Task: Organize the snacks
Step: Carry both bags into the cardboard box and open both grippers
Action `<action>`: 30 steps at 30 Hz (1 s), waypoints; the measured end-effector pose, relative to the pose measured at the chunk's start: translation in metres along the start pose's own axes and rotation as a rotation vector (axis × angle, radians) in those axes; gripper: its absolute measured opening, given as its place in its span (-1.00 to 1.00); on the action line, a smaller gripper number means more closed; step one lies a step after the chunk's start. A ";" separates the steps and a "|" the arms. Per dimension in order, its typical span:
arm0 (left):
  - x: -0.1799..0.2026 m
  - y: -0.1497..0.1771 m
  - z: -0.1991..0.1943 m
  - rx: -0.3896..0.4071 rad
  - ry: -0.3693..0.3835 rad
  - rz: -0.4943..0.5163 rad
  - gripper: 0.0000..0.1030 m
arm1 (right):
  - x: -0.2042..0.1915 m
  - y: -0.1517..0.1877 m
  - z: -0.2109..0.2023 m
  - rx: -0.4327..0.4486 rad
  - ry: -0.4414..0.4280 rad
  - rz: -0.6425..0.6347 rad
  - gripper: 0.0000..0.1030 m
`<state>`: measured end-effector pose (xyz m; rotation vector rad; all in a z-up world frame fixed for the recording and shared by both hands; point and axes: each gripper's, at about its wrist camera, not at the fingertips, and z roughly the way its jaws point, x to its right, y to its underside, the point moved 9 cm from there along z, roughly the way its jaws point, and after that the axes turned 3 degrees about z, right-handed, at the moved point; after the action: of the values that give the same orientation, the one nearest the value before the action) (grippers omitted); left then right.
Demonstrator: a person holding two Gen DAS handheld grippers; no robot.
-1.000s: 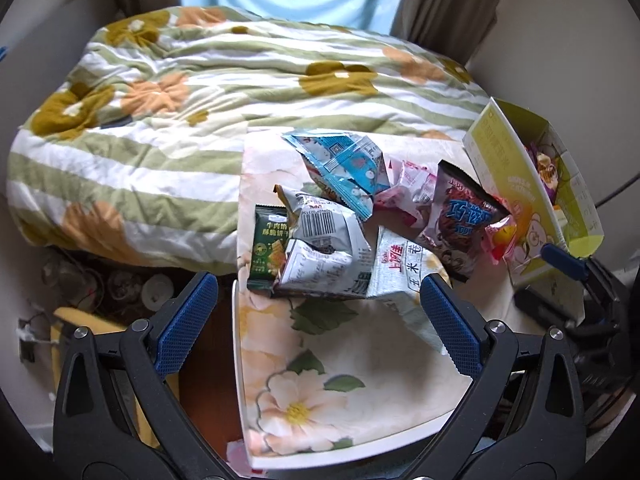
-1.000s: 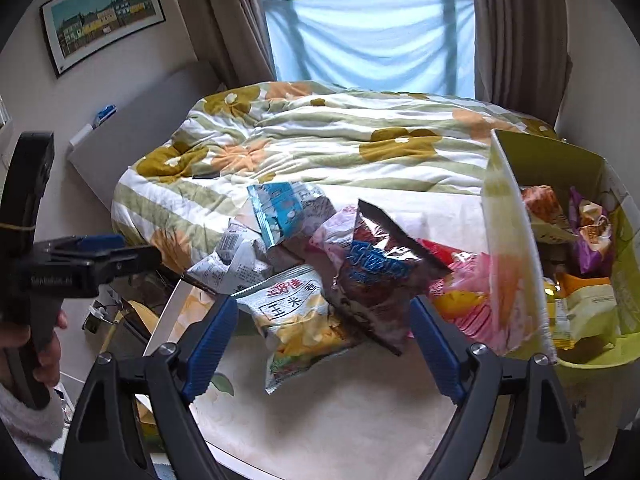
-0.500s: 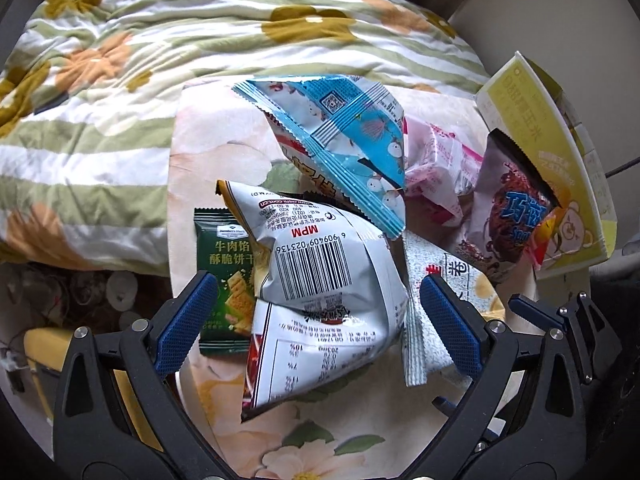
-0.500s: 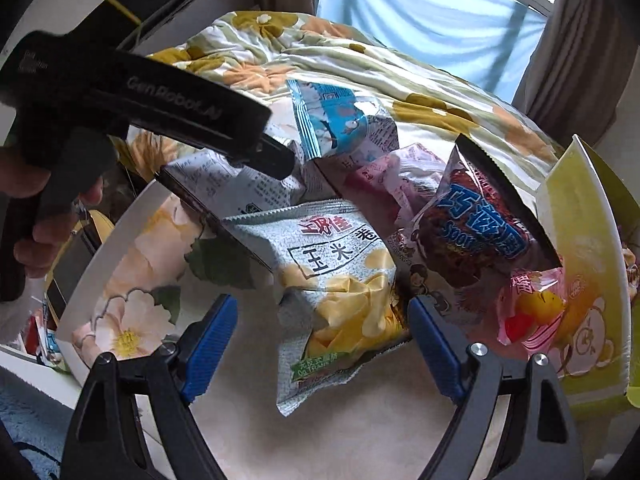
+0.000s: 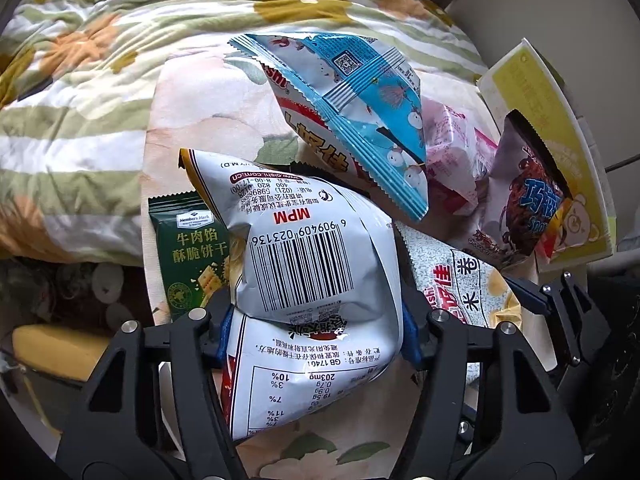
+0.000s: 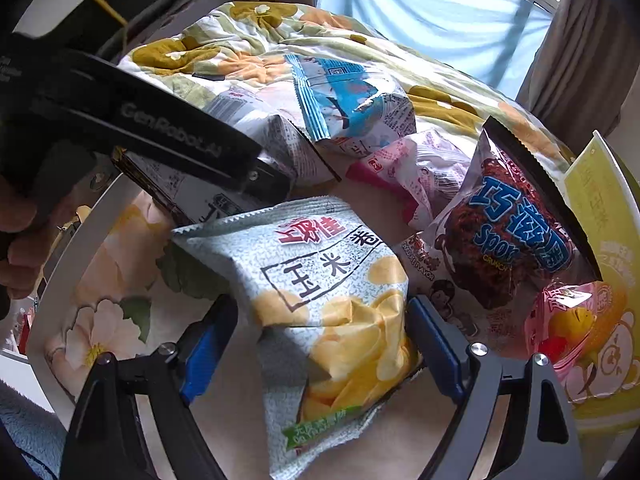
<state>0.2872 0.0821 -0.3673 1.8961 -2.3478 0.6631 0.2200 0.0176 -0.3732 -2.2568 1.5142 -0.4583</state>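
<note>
The left tongs [image 5: 316, 332] are pinched in from both sides on a white snack bag [image 5: 308, 276] with a barcode showing, the blue pads pressing into its creased middle. Just left of that bag, partly tucked under it, lies a green cracker packet [image 5: 188, 252] on the floral tabletop [image 5: 180, 120]. Beyond the left tongs' tips, a blue-and-white packet [image 5: 360, 108] leans over the top edge of the white bag. To the right of the left tongs sits a speckled corn-snack bag [image 6: 324, 292], and the right tongs [image 6: 320, 344] straddle it, one blue pad at each side of its lower half and touching or almost touching it; whether they actually squeeze it I cannot tell. Ahead of the right tongs and a little right, a pink packet [image 6: 416, 164] lies between the blue one and a dark chocolate-crunch bag [image 6: 516, 236], which stands propped up. Farther right still, a yellow box [image 6: 604, 216] stands at the table's edge, with a pink candy pack [image 6: 572, 320] resting against its wall. A striped floral quilt [image 6: 248, 40] spreads behind all the snacks.
</note>
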 end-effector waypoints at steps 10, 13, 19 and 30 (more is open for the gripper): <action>-0.005 0.014 -0.020 0.025 -0.044 0.007 0.12 | 0.001 -0.009 0.011 -0.001 -0.008 -0.013 0.55; -0.008 0.018 -0.025 0.030 -0.052 0.005 0.12 | -0.002 -0.007 0.009 -0.003 -0.004 -0.023 0.44; -0.011 0.025 -0.039 0.055 -0.068 -0.004 0.12 | -0.007 -0.003 0.005 -0.001 -0.019 -0.022 0.17; -0.009 0.036 -0.077 0.112 -0.078 -0.014 0.12 | -0.012 0.001 -0.025 0.026 -0.053 0.045 0.05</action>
<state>0.2379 0.1235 -0.3105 2.0169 -2.3891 0.7481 0.2032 0.0250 -0.3526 -2.1923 1.5208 -0.3999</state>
